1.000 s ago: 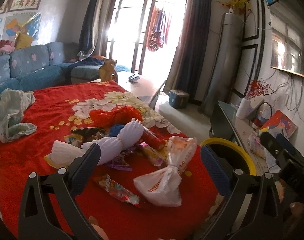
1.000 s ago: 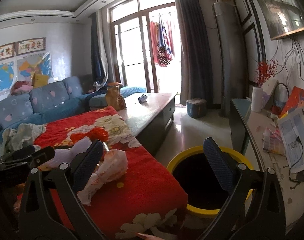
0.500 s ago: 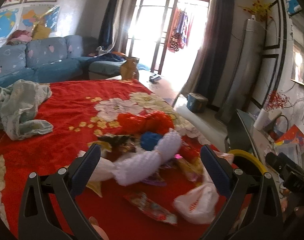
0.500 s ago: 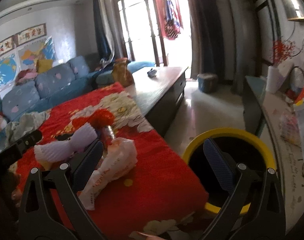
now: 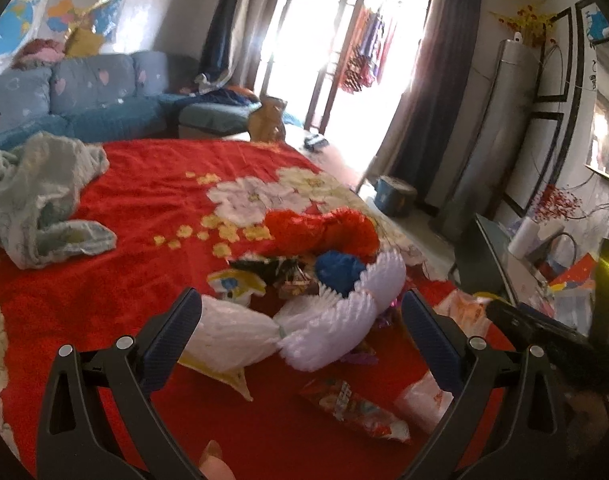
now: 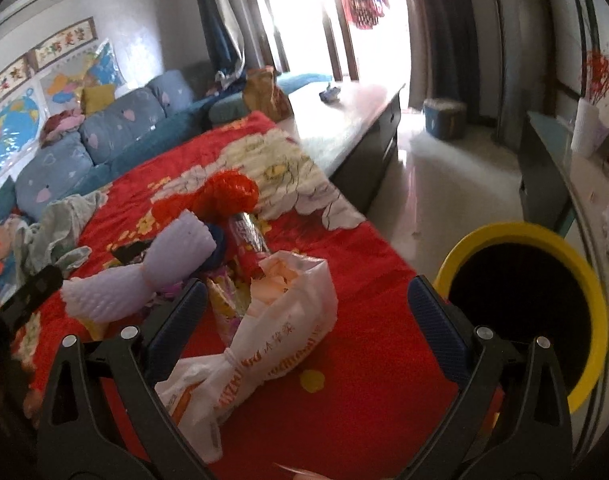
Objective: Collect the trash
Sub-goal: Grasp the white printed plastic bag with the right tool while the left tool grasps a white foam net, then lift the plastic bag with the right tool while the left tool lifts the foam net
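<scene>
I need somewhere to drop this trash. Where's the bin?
In the right wrist view, the yellow-rimmed bin stands on the floor at the lower right, just off the red cloth's edge and beside the right gripper.

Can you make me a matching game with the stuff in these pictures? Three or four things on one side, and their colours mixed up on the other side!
Things:
1. foam net sleeve
2. trash bin rim
3. crumpled ball in the pile
4. cloth covering the table

Colours:
A. yellow
B. red with flowers
C. white
D. blue

Pairs: 1-C, 2-A, 3-D, 4-B
</scene>
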A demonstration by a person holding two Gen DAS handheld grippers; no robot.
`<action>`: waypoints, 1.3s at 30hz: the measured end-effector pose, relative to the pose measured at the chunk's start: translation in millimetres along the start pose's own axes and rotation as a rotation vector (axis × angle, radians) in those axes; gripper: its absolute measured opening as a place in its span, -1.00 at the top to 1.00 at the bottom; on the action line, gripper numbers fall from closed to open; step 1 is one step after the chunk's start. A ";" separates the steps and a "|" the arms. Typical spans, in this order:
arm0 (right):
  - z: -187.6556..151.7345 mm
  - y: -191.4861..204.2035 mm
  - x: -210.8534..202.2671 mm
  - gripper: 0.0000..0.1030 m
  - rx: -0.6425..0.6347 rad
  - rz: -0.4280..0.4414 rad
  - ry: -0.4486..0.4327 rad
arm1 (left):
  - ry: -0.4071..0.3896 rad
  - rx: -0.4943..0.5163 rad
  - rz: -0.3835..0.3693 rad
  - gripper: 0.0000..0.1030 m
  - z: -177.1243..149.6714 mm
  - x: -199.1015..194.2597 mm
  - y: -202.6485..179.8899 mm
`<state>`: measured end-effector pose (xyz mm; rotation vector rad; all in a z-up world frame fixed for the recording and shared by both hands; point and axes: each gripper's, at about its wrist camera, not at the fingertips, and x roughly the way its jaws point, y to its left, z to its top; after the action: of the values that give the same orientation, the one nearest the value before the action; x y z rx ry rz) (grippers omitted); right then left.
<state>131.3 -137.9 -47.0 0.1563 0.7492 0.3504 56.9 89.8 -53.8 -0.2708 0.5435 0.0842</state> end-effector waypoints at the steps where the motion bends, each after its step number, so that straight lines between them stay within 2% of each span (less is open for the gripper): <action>1: 0.3 -0.1 5.1 -0.79 0.007 0.005 0.012 | 0.006 0.006 -0.001 -0.87 -1.3 1.5 1.0; 7: -4.0 2.4 28.9 -0.79 0.042 0.038 0.081 | 0.041 0.054 -0.012 -0.86 -6.5 12.4 -0.3; 11: -7.2 0.2 37.6 -0.63 0.067 0.061 0.110 | 0.058 0.087 -0.024 -0.84 -8.3 17.6 -5.7; 16: -8.7 -2.9 45.9 -0.29 0.100 0.092 0.140 | 0.088 0.079 -0.035 -0.50 -9.6 23.3 -7.9; 18: -8.2 -3.2 48.3 -0.06 0.105 0.108 0.152 | 0.085 0.097 -0.030 -0.38 -10.6 23.0 -11.9; 20: -8.7 -3.9 47.5 0.02 0.104 0.113 0.152 | 0.087 0.112 -0.032 -0.31 -10.9 23.0 -15.6; 23: -8.9 -4.5 44.4 0.09 0.101 0.123 0.145 | 0.102 0.144 -0.027 -0.16 -12.1 25.1 -22.4; 28: -7.3 -8.1 38.7 0.13 0.102 0.122 0.137 | 0.144 0.143 -0.019 0.21 -15.0 31.2 -21.3; 31: -6.2 -11.9 35.9 0.14 0.111 0.119 0.135 | 0.150 0.147 -0.021 0.26 -14.9 30.2 -20.4; 36: -3.9 -18.4 29.2 0.15 0.118 0.111 0.119 | 0.159 0.174 -0.045 0.59 -15.3 26.7 -23.3; 39: -2.0 -21.4 24.8 0.16 0.120 0.109 0.108 | 0.161 0.178 -0.060 0.61 -14.3 22.5 -24.8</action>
<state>152.2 -148.7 -69.9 0.2940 0.8711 0.4204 72.6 62.2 -71.5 -0.1204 0.6980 -0.0448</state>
